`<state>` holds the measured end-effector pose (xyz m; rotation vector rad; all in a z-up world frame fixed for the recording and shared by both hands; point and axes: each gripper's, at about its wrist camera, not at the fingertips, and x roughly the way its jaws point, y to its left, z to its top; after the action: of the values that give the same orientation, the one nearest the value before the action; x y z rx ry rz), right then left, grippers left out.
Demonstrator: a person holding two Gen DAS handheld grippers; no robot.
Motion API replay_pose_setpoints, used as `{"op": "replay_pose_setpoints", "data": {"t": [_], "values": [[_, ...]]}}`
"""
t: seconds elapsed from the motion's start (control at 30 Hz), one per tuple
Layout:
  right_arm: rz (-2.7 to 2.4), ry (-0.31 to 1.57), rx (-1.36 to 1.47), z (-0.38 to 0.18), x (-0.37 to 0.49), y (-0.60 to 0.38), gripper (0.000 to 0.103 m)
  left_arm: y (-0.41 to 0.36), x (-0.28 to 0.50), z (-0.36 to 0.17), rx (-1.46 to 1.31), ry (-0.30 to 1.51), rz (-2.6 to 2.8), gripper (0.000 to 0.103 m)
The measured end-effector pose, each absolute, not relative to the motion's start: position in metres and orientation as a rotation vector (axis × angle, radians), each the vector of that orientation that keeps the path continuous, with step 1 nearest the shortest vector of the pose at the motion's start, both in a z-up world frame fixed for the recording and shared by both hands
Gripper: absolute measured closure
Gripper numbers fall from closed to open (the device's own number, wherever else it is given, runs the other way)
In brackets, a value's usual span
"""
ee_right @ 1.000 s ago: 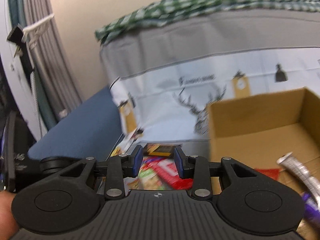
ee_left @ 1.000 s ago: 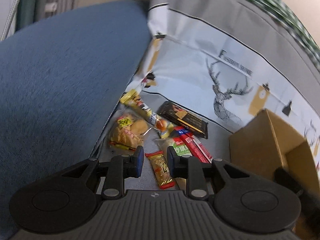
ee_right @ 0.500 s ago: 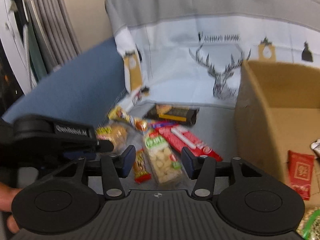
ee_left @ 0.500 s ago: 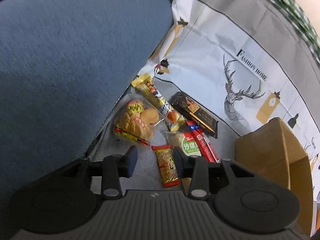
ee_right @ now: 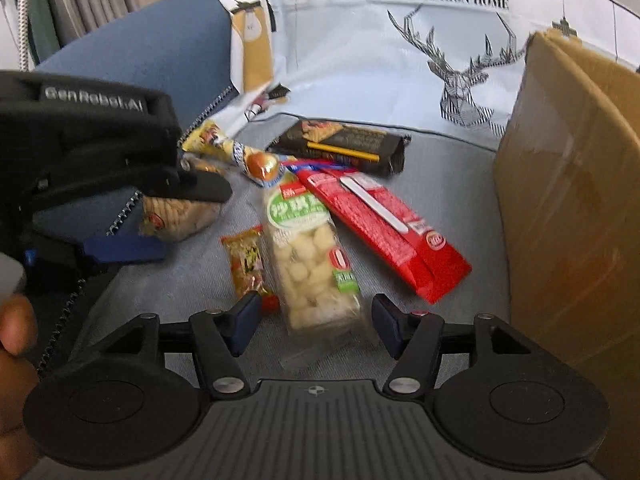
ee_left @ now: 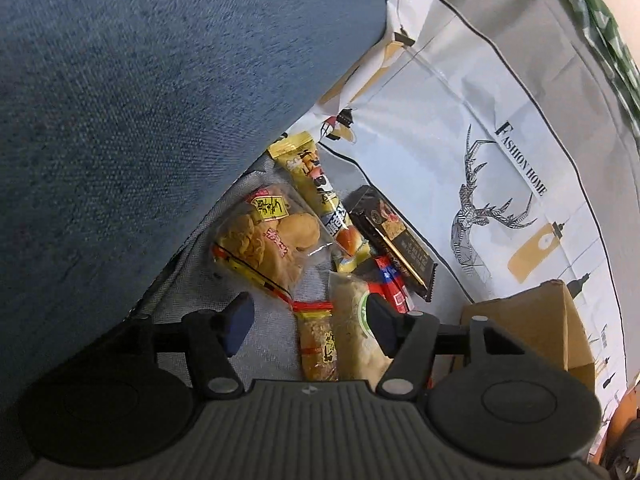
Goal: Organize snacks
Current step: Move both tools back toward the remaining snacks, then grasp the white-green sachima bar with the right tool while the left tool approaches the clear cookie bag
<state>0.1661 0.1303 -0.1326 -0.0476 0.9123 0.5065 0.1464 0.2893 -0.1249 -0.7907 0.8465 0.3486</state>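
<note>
The snacks lie loose on a grey cushion seat [ee_right: 440, 184], crowded into the corner where a blue armrest [ee_left: 140, 100] meets a printed backrest cover [ee_right: 360, 60]. A cardboard box [ee_right: 572, 208] stands just beside the pile on the right, probably so each packet needs only a short carry into it.

The right gripper [ee_right: 312, 320] is spread wide and holds nothing. Its fingers straddle the near end of a clear bag of round puffs [ee_right: 308, 256], which suggests that bag is the pick in hand. The frame is a little blurred, so whether the pads already touch the wrapper is hard to say.

The left gripper [ee_left: 308, 320] is also wide open and empty, low over the same pile. Between its fingers lies a small orange packet [ee_left: 318, 344] with the puff bag alongside. Both tools crowd one spot, so they could bump.

Further back sit a bag of golden biscuits [ee_left: 260, 248] against the armrest, a long yellow packet [ee_left: 316, 188], a dark chocolate bar [ee_right: 344, 148] and a red packet [ee_right: 384, 228] that leans toward the box.
</note>
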Motion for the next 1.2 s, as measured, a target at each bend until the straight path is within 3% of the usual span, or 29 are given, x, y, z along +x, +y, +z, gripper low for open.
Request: {"op": "replay_pose_setpoints", "data": {"t": [0.07,0.1,0.13,0.23,0.6,0.7,0.77,0.87,1.0,1.07,1.13,1.2], "values": [[0.5,0.909,-0.06,-0.134,0.165,0.131,0.044,0.289,0.148,-0.126,-0.78,0.858,0.36,0.05],[0.496,0.906,-0.071,-0.134,0.164,0.131,0.049,0.287,0.149,-0.127,-0.763,0.873,0.366,0.069],[0.489,0.9,-0.086,-0.134,0.163,0.131,0.057,0.286,0.151,-0.128,-0.742,0.895,0.373,0.082],[0.492,0.878,-0.095,-0.133,0.161,0.129,0.063,0.284,0.152,-0.129,-0.726,0.915,0.368,0.102],[0.517,0.897,-0.084,-0.108,0.126,0.116,0.064,0.283,0.124,-0.124,-0.786,0.972,0.198,0.103],[0.505,0.951,-0.079,-0.096,0.113,0.106,0.064,0.274,0.114,-0.106,-0.647,0.947,0.193,0.102],[0.503,0.991,-0.049,-0.09,0.103,0.097,0.064,0.259,0.111,-0.09,-0.444,0.901,0.213,0.096],[0.501,1.006,-0.045,-0.083,0.081,0.085,0.064,0.239,0.107,-0.079,-0.245,0.846,0.229,0.08],[0.515,1.005,-0.08,-0.087,0.053,0.077,0.064,0.227,0.113,-0.084,-0.078,0.819,0.282,0.05],[0.5,1.009,-0.072,-0.094,0.05,0.076,0.064,0.222,0.119,-0.088,-0.018,0.808,0.284,0.048],[0.503,0.986,-0.111,-0.103,0.047,0.079,0.063,0.214,0.13,-0.095,0.059,0.808,0.296,0.038],[0.515,0.981,-0.165,-0.112,0.048,0.085,0.06,0.206,0.138,-0.104,0.126,0.815,0.307,0.035]]}}
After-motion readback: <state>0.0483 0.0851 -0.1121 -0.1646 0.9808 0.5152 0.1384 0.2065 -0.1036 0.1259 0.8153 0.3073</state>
